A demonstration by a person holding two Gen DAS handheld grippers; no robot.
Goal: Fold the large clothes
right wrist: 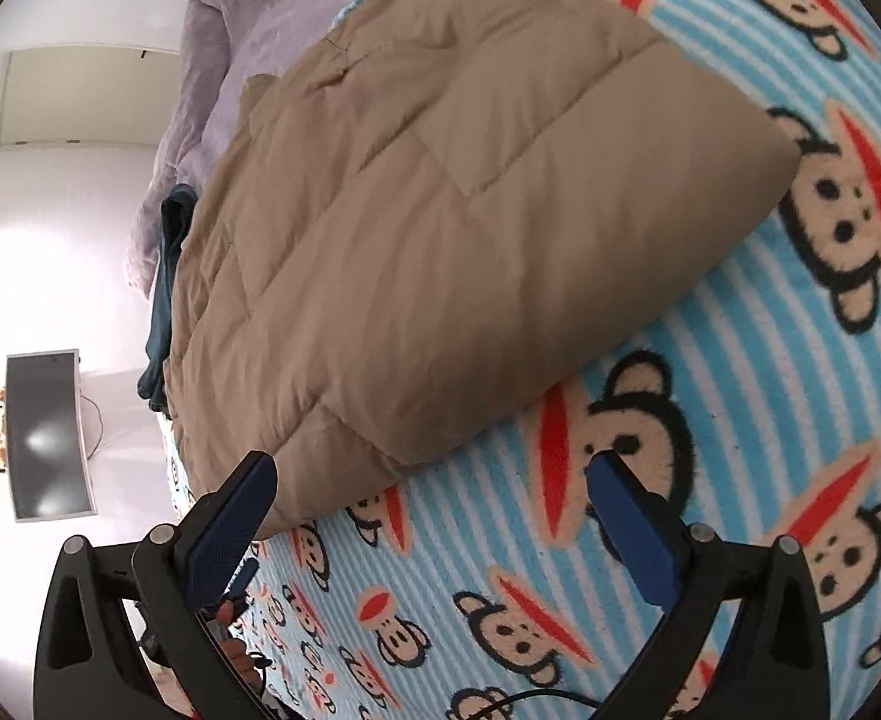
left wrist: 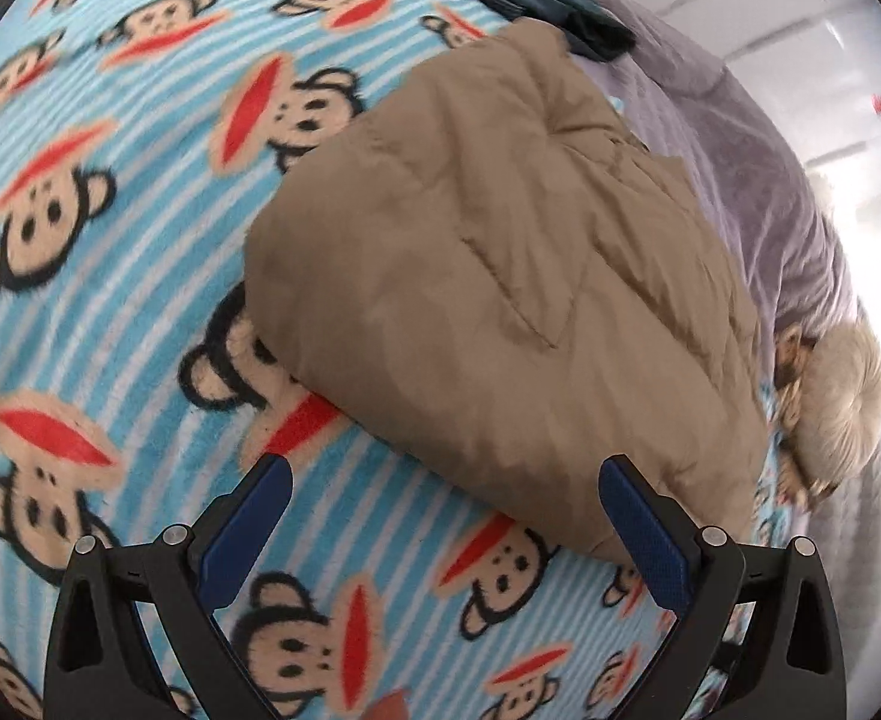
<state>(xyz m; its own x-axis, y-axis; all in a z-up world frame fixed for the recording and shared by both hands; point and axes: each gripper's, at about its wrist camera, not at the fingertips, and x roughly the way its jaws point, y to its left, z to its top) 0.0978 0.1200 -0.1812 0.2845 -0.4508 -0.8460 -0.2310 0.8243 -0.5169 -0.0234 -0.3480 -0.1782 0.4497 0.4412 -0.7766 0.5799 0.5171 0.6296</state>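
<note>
Tan quilted coat (left wrist: 500, 276) lies folded on the blanket (left wrist: 110, 330) near the bed's edge, probably finished, so both left gripper (left wrist: 446, 516) and right gripper (right wrist: 434, 510) hover spread and empty.

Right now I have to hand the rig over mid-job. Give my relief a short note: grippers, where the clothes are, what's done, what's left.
Left gripper: open, empty, hovering at the near edge of the tan padded jacket.
Right gripper: open, empty, one finger over the jacket's edge, the other over the monkey-print blanket.
The jacket lies on the blanket as a thick folded bundle; neither gripper is holding it.
A dark teal garment sits beyond it, against the grey bedding.
Done: the jacket looks folded. Left: probably tidy its edges, then check the teal garment; its state is unclear.
</note>
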